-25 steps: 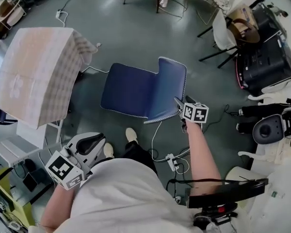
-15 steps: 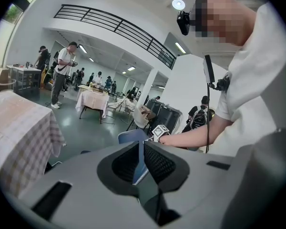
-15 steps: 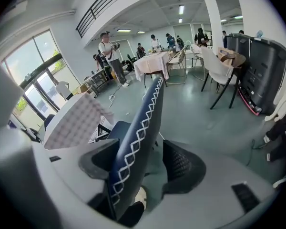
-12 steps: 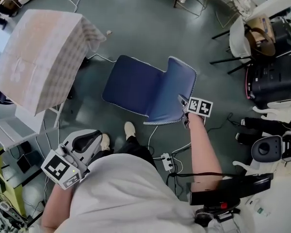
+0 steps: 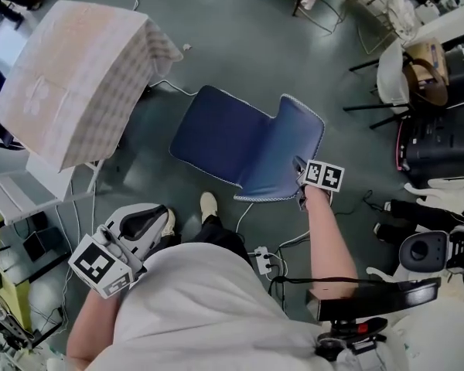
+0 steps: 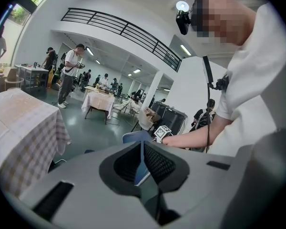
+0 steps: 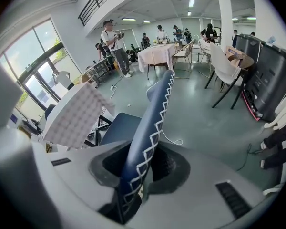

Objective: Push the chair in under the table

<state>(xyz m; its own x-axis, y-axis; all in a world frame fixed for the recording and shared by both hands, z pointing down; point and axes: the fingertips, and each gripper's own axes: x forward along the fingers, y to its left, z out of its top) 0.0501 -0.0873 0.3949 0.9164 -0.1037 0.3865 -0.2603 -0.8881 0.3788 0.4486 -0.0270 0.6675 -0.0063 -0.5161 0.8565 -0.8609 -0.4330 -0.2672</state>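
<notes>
A blue chair with white stitched edging stands on the grey floor, its seat [image 5: 220, 141] facing a table under a checked cloth [image 5: 69, 83]. My right gripper [image 5: 300, 168] sits at the near end of the backrest [image 5: 282, 157]. In the right gripper view the backrest edge [image 7: 155, 113] runs down between the jaws of my right gripper [image 7: 140, 168], which are closing with both pads against it. My left gripper [image 5: 143, 222] hangs low by my body, far from the chair, jaws together and holding nothing. The chair top [image 6: 136, 136] shows beyond my left gripper [image 6: 142, 149].
A power strip with cables [image 5: 263, 260] lies on the floor just behind the chair, by my shoe [image 5: 208, 205]. White chairs [image 5: 394, 68] and a black case [image 5: 441, 130] stand at the right. Other tables and people are farther back [image 7: 155, 54].
My right gripper has sunk onto the near end of the backrest. The left gripper has stayed low by my side.
</notes>
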